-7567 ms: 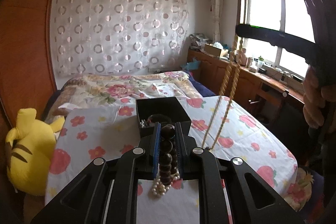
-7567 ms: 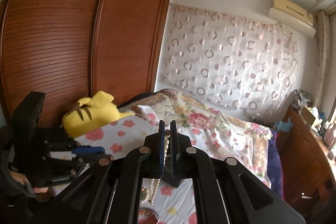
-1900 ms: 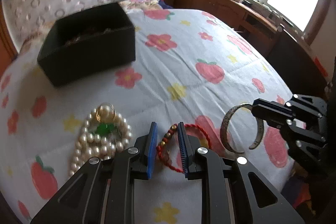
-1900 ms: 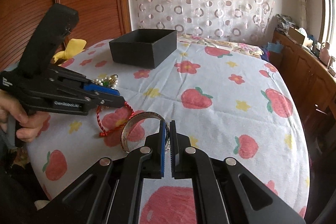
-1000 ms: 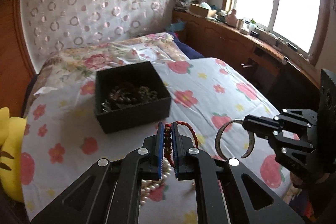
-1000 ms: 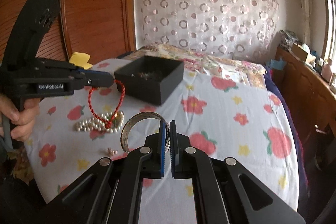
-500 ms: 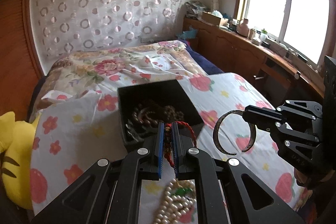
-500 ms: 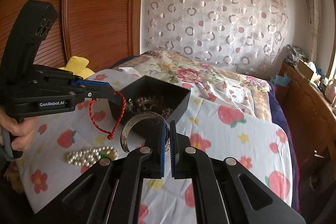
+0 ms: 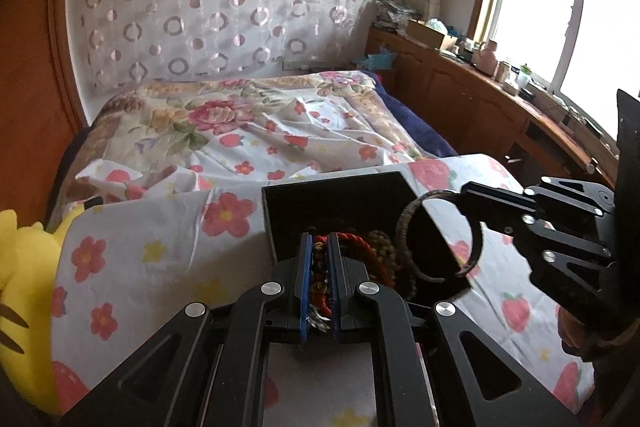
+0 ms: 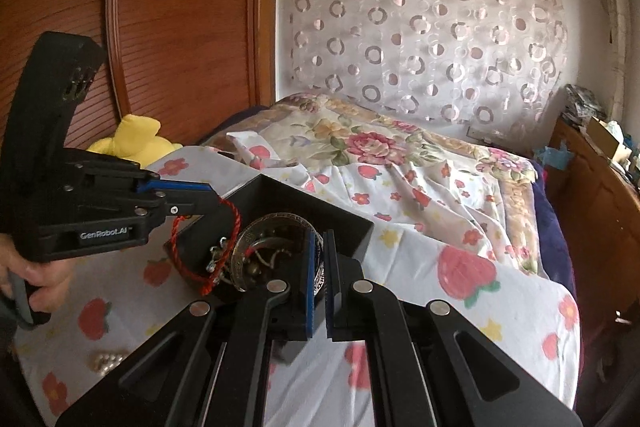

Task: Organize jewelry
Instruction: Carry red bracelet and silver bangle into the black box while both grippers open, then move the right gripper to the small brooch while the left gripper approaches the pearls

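Note:
A black open box [image 9: 340,199] [image 10: 340,217] stands on the strawberry-print cloth, with beads and other jewelry inside. My left gripper [image 9: 320,247] [image 10: 208,201] is shut on a red cord bracelet [image 9: 360,251] [image 10: 208,259], which hangs over the box's near-left corner. My right gripper [image 10: 318,247] [image 9: 466,191] is shut on a silver open bangle [image 10: 260,227] [image 9: 408,227], held upright just above the box's opening. Both grippers hover over the box, side by side.
A pearl strand [image 10: 106,361] lies on the cloth at the near left. A yellow plush toy [image 9: 20,287] [image 10: 132,139] sits at the left by the wooden wardrobe [image 10: 180,27]. A flowered bed [image 9: 240,131] lies beyond; a wooden counter [image 9: 500,107] runs under the window.
Both grippers moved forward over the table to the black box, carrying the red cord bracelet and the bangle; the box now sits right under them. Pearls have fallen behind.

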`<state>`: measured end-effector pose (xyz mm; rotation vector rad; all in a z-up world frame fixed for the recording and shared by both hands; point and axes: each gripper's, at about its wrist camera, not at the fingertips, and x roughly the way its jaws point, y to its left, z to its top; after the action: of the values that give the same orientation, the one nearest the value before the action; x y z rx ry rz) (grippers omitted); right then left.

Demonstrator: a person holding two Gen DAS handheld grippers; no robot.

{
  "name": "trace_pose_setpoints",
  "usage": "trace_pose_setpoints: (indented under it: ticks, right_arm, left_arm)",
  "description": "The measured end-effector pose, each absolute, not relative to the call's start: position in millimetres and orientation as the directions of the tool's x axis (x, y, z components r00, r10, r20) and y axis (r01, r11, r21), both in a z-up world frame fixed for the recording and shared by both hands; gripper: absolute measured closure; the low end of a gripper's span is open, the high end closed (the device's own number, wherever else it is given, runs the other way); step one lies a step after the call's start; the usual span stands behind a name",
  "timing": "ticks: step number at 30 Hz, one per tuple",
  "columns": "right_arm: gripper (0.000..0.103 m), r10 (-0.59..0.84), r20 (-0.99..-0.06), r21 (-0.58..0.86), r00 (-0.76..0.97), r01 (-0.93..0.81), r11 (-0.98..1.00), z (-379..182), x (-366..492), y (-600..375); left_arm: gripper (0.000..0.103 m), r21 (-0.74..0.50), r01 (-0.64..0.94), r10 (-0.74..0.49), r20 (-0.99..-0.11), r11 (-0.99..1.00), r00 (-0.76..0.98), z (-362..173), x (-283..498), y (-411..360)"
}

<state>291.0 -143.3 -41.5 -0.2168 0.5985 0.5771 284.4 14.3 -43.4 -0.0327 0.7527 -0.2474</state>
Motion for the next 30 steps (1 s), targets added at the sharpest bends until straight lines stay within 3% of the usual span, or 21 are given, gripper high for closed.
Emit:
trace_pose_setpoints:
  ticks: [7,18,25,28,30]
  right_arm:
    - [0.098,0.449,-0.624,-0.024,0.64,-0.59,0.807,-64,316,-127]
    - [0.097,0.453,-0.624,-0.016,0.637,-0.59,0.807,-64,326,-122]
    - [0.097,0.476,-0.59,-0.001,0.652,-0.59,0.807,-41,304,-135]
    - [0.097,0.486,-0.596,0.007,0.639,-0.602,0.799,-38,284,-142]
    - [0.097,0.49,-0.616,0.014,0.617,-0.613,0.79,-42,266,-147]
  left_arm:
    - [0.096,-0.127,0.204,-0.236,-0.658,0.971,0.715,-44,297,24]
    - [0.063,-0.105,0.191,-0.213,-0.634,0.976,0.743,-39,291,31]
    - [0.059,-0.094,0.181,-0.199,-0.637,0.979,0.745,-42,262,36]
    - [0.048,-0.111,0.178,-0.207,-0.642,0.978,0.739,-48,242,43]
    - [0.047,-0.112,0.173,-0.203,-0.65,0.979,0.733,-55,227,45]
